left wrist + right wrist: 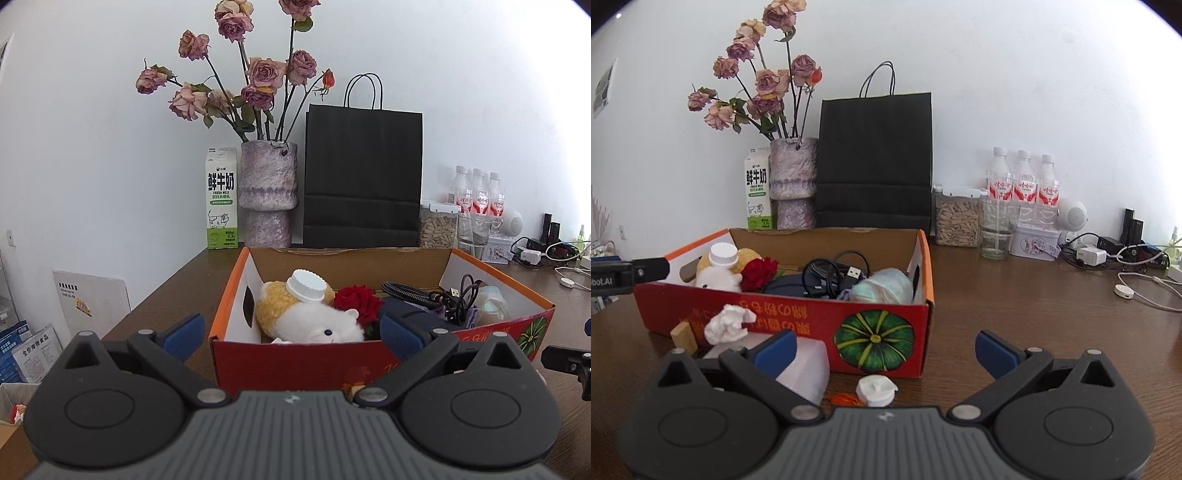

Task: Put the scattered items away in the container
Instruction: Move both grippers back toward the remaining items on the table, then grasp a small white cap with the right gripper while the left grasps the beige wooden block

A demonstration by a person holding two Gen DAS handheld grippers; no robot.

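My right gripper [885, 354] and left gripper [291, 338] both hang spread, empty; crumpled tissue [729, 324] lies outside the cardboard box [798, 314].

The box [783, 317] sits on the table [1015, 314]. Bag [875, 162] at its 12 o'clock, vase [794, 181] at 11; tissue [727, 323] and cap [875, 389] at 6.

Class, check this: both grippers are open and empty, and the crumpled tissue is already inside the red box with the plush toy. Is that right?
Not quite. The crumpled tissue is not inside the red box; the right wrist view shows it outside, in front of the box's front wall. The rest holds: the left gripper and right gripper are open and empty, and the plush toy is in the box.
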